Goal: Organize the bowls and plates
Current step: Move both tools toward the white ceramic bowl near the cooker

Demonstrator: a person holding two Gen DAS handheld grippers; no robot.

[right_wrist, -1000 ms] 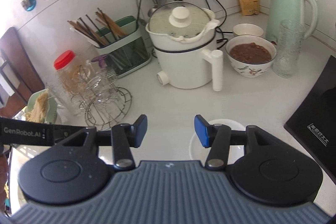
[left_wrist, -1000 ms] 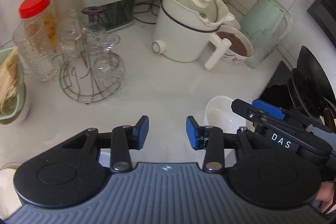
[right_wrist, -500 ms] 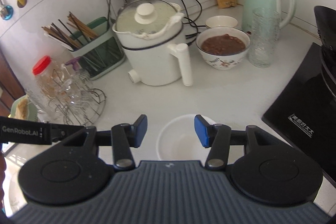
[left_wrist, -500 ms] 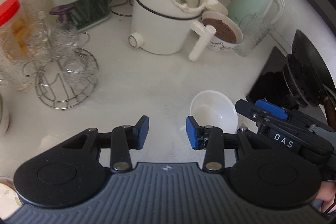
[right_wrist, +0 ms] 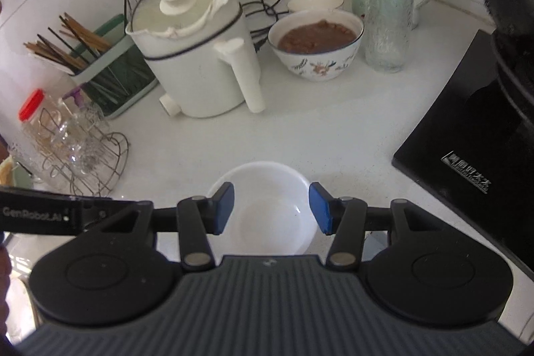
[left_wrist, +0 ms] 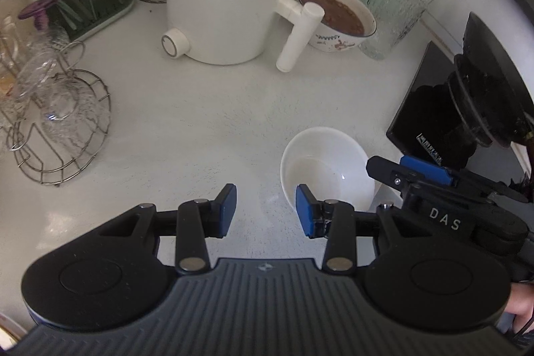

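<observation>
Hovering with jaws spread on either side of the empty white bowl (right_wrist: 267, 206) on the near worktop (right_wrist: 317, 129), the right gripper (right_wrist: 271, 207) seems lined up to grasp it, while the left gripper (left_wrist: 266, 211) waits alongside, jaws apart and empty.

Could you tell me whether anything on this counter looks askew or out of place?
Yes: the cooker's lid sits tilted, with a white cloth bunched under its rim. The empty white bowl stands alone, upright, mid-counter.

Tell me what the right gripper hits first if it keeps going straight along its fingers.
Probably the empty white bowl: the open right gripper brackets it, so it likely meets the bowl's inside or far rim. Its height above the bowl is unclear.
</observation>
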